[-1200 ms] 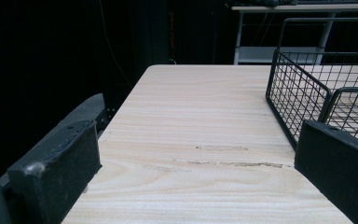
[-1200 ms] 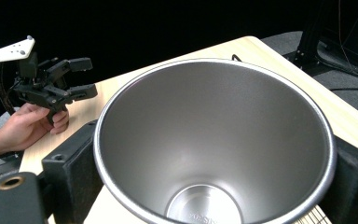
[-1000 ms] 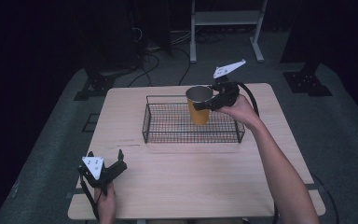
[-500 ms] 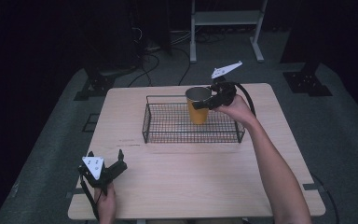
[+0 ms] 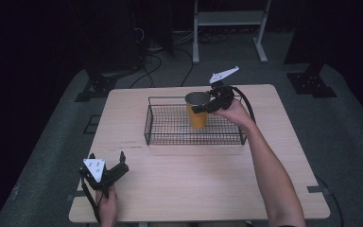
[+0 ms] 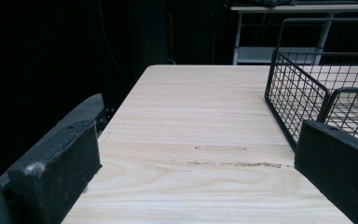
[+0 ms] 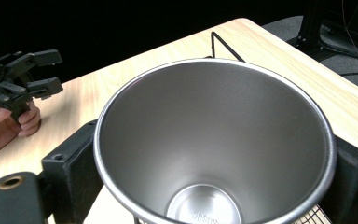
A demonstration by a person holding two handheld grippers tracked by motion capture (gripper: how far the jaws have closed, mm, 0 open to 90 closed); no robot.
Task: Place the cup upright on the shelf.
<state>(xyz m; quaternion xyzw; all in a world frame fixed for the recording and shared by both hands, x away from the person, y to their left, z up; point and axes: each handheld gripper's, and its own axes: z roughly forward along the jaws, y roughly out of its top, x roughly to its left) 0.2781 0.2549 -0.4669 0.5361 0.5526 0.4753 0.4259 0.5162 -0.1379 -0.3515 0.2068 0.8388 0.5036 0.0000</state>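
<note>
The right hand-held gripper is clenched on a cup, its two black jaws pressed against opposite sides of the rim, as the right gripper view shows. The cup is orange outside and bare steel inside, upright, held inside the black wire basket near its far right part; whether its base touches the basket floor cannot be told. Small stamped writing sits on the cup's inner bottom, too small to read. The basket stands on the far half of the desk, with bare wood in front of it and to both sides. The left hand-held gripper rests at the near left corner of the desk, close to the edge, jaws spread wide and released, grasping nothing, well apart from the basket.
</note>
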